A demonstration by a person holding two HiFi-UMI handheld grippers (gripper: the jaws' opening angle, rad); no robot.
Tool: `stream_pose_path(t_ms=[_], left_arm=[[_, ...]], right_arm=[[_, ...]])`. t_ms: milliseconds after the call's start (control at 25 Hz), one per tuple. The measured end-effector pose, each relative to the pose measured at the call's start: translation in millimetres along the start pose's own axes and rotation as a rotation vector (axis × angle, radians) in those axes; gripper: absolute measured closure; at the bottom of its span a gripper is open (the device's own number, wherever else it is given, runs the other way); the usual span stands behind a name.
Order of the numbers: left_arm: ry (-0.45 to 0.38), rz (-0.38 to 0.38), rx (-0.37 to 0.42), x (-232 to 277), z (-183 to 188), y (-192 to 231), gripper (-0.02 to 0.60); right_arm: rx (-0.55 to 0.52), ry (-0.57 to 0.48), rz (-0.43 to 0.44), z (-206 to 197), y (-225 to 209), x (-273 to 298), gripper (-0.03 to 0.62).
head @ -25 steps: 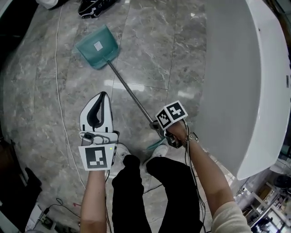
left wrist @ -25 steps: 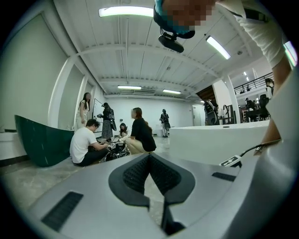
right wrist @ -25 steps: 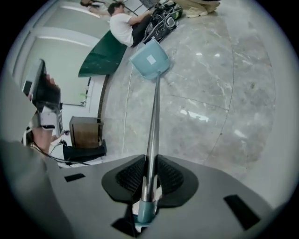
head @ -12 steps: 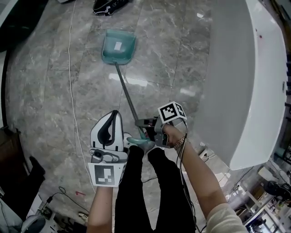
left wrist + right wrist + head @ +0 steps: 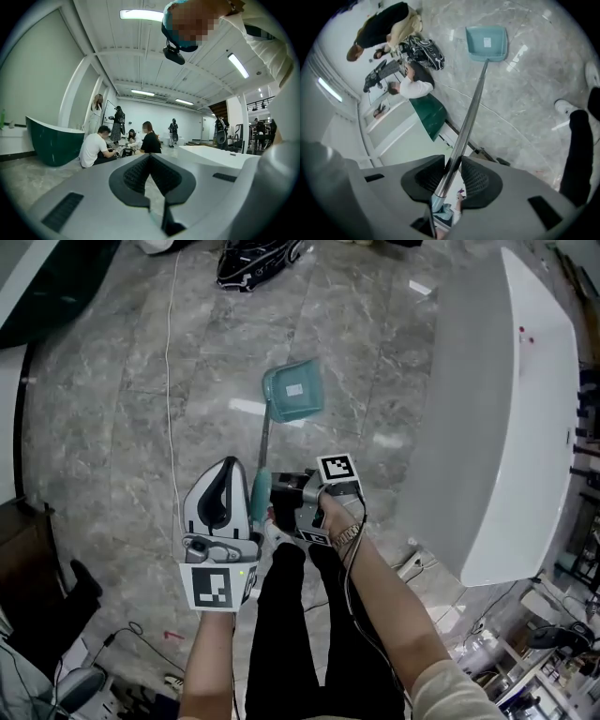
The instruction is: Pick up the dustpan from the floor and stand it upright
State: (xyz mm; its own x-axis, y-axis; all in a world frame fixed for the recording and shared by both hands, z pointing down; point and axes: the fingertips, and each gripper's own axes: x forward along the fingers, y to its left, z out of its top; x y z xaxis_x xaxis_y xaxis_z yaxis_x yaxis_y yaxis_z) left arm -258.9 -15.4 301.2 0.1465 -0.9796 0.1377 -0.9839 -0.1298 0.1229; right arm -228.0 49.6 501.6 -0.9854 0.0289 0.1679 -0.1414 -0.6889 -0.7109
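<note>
My left gripper [image 5: 226, 470] rides just left of the work, jaws together with nothing in them. I would keep it free to steady the teal grip [image 5: 259, 491] if the pole starts to swing, and clear of the cable [image 5: 172, 381] that runs along the floor [image 5: 103, 446] on that side. The dustpan [image 5: 292, 392] sits ahead of my feet, its pan low and far from me and its metal handle [image 5: 471, 108] rising back to my right gripper [image 5: 452, 161]. That gripper has the handle between its pads [image 5: 478, 180] near the upper end. Its jaws are opening a little, yet the pads look to be pressing on the tube. I cannot tell whether the pan's lip touches the floor. To do this well, I judge the slackening should stay slight. The round shaft should be free to pivot as I bring the top over the pan, but not to slide through. I would plant the pan's edge on the stone first, then tip the handle to vertical. On my right the white bathtub [image 5: 506, 409] stands near, so the swing should stay on my side of it.
</note>
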Motion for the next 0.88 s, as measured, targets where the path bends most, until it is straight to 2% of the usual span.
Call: stream_pose_path(t_ms=[160,400,560,760,880], left_arm=[[0.007,0.005,0.022,24.6,18.5,17.7,0.574],[0.028,0.017,0.035,95.2,26.9,16.8,0.574],[0.058,0.029,0.024,160.2,24.3,2.1,0.574],[0.081,0.011,0.035,238.5,20.2,-33.9,0.574],[0.103,0.01,0.044,272.1,12.1,-36.9,0.574]], right_arm=[[0.111,-0.04,0.127,20.7,43.5,15.3,0.488],[0.19,-0.06,0.27,81.8,106.3,0.7,0.479],[0.235,-0.052,0.302,132.3,152.0,-24.9,0.471],[0.251,-0.018,0.279,176.8,185.4,-48.7,0.471],[0.248,-0.027,0.316,199.3,200.4,-54.7,0.462]])
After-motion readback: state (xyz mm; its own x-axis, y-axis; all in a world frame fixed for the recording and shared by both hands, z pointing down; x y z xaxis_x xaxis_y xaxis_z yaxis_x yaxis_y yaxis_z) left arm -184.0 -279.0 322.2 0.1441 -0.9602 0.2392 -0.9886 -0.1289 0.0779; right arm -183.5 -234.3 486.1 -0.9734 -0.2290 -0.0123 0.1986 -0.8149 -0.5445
